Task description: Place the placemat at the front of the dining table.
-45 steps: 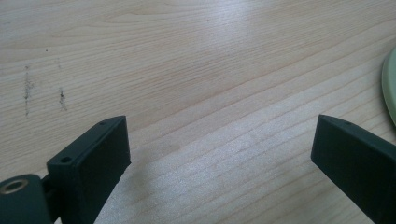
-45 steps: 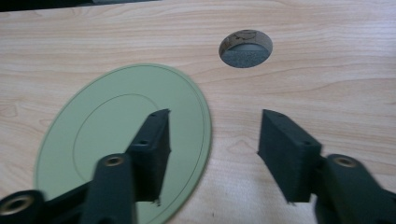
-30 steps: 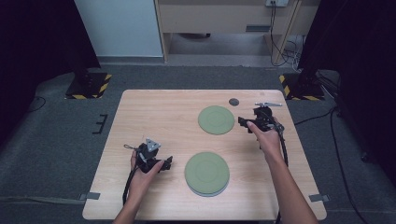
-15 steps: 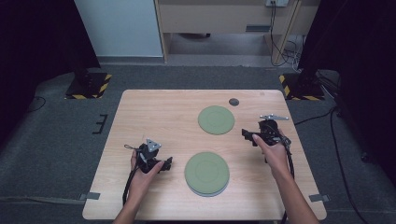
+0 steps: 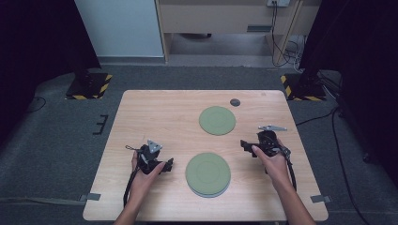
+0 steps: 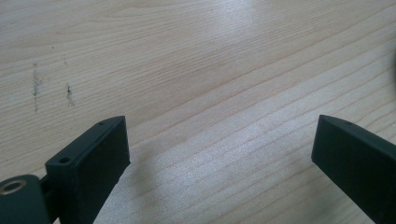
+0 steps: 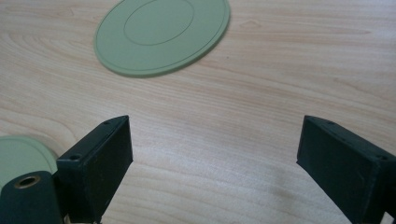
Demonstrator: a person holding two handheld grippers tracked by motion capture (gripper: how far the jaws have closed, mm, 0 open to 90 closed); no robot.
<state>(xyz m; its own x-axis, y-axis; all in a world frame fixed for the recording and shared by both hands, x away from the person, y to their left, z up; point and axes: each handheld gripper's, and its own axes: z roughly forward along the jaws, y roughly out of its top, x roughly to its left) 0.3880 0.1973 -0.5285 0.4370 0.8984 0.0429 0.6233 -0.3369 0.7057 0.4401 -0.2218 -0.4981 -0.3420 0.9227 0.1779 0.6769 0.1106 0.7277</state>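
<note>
Two round green plates lie on the wooden table (image 5: 155,112). The far plate (image 5: 217,120) lies flat right of centre; the right gripper view looks at the same far plate (image 7: 162,32). The near plate (image 5: 208,174) looks thicker, and its edge shows as the near plate (image 7: 18,156) at that view's lower left. My right gripper (image 5: 245,145) hovers right of both plates, open, with bare wood between the jaws (image 7: 215,135). My left gripper (image 5: 166,165) rests left of the near plate, open over bare wood (image 6: 219,135).
A small dark round object (image 5: 235,102) sits near the table's far edge. Grey carpet surrounds the table, with black stands on yellow-striped bases (image 5: 89,86) at both far corners and cables (image 5: 281,42) at the back right.
My right hand has drawn back from the far plate's right edge towards the near side of the table, sinking a little. The left hand has stayed put.
</note>
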